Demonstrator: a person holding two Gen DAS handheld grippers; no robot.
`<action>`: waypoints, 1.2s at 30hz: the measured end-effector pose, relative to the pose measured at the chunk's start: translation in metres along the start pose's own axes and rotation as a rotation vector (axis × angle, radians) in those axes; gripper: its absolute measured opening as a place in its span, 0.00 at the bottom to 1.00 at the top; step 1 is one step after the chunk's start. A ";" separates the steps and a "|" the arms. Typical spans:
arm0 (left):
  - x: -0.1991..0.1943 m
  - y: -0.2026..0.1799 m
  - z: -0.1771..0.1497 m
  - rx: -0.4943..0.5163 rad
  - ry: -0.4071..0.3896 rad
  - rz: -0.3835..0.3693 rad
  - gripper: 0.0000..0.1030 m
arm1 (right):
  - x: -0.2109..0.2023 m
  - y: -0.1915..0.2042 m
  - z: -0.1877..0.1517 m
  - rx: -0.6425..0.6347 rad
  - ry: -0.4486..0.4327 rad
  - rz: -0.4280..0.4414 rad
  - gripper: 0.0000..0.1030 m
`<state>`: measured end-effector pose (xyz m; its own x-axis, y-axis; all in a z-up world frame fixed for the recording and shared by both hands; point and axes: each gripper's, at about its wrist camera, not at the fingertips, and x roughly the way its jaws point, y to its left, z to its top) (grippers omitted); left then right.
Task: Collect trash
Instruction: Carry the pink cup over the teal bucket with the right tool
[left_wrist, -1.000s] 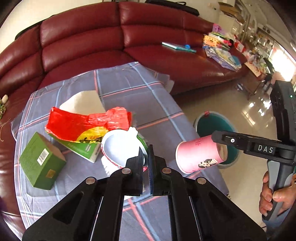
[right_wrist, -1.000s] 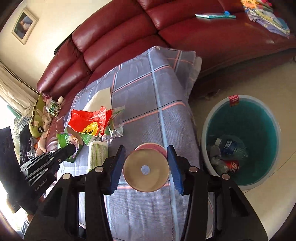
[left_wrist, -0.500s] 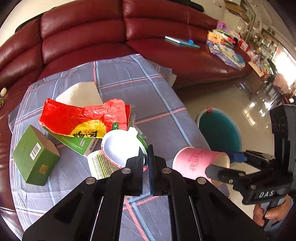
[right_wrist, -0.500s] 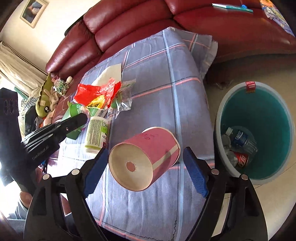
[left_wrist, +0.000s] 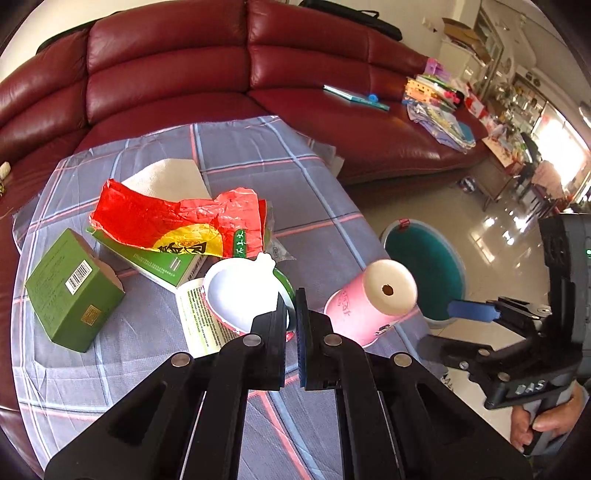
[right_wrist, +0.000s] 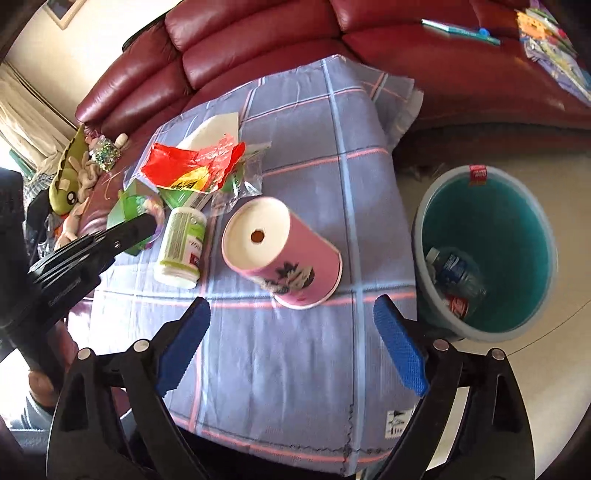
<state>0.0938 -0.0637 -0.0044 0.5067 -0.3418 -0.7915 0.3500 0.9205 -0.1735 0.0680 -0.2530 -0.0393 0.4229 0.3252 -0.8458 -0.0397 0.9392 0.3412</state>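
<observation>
A pink paper cup rests tilted on the checked tablecloth near the table's edge, its holed base turned up. My right gripper is just short of the cup with its jaws opening, and nothing is between the blue pads. My left gripper is shut on the rim of a green cup with a white inside. On the floor beside the table stands a teal bin with a bottle and a can inside.
On the cloth lie a red crumpled bag, a green box, a flat green carton, a white napkin and a white labelled bottle. A red leather sofa wraps behind, with books and plush toys.
My right gripper opened and let go of the pink cup, which dropped onto the cloth while the gripper drew back. My left gripper kept its hold and shifted slightly.
</observation>
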 end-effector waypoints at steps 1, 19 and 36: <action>-0.001 0.001 0.000 -0.002 -0.003 -0.001 0.05 | 0.010 -0.002 0.002 0.012 0.008 -0.022 0.84; 0.013 -0.010 0.012 0.034 0.034 -0.010 0.05 | 0.006 -0.012 0.035 0.037 -0.113 -0.023 0.59; 0.082 -0.153 0.041 0.274 0.135 -0.163 0.05 | -0.070 -0.165 0.014 0.333 -0.247 -0.079 0.59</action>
<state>0.1145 -0.2409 -0.0187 0.3240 -0.4354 -0.8399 0.6261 0.7643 -0.1547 0.0580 -0.4324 -0.0308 0.6188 0.1797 -0.7647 0.2786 0.8600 0.4276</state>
